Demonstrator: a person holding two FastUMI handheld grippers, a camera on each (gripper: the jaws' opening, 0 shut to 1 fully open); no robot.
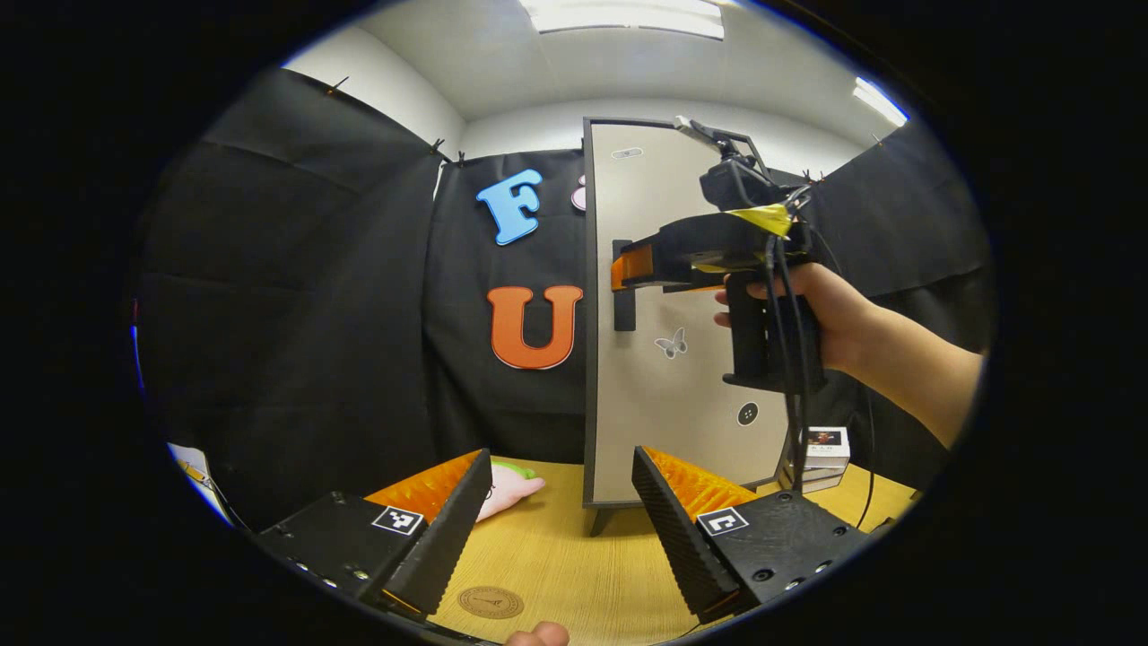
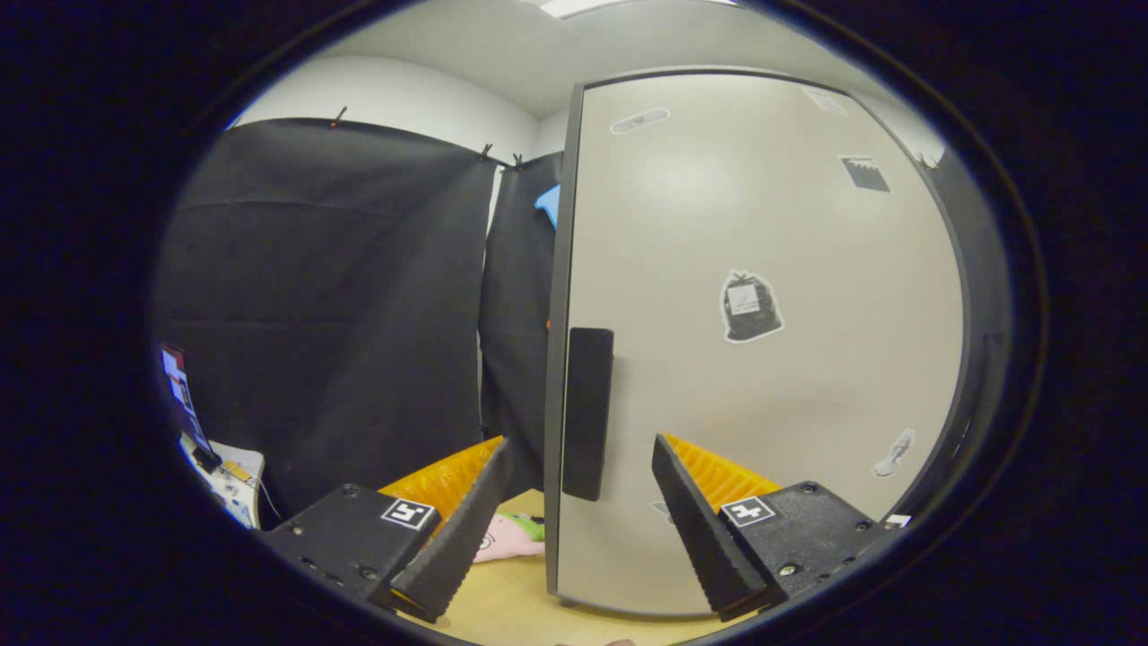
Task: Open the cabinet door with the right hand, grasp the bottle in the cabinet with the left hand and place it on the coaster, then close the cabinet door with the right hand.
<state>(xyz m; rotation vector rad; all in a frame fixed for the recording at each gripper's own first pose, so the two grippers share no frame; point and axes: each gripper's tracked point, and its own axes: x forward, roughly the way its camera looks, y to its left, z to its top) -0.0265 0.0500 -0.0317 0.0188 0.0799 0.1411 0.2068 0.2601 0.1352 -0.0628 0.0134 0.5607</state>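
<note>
Right tongs lined up on the handle, door not yet opened.

In the right gripper view the right tongs (image 2: 574, 520) stood wide open with nothing held, the dark handle (image 2: 587, 413) of the cabinet door (image 2: 762, 359) just ahead between the fingers. In the left gripper view they sat at the handle, but whether they touched it could not be told. The left tongs (image 1: 560, 529) hung wide open and empty over the bench (image 1: 574, 556), above the coaster (image 1: 491, 602). The door was shut, so the bottle lay hidden behind it. The likely fault was a shallow or off-centre bite: the fingers might close on the door edge beside the handle and slip off on the pull, or a hard tug might drag the light cabinet across the bench toward the coaster and the pink toy (image 1: 507, 489).
</note>
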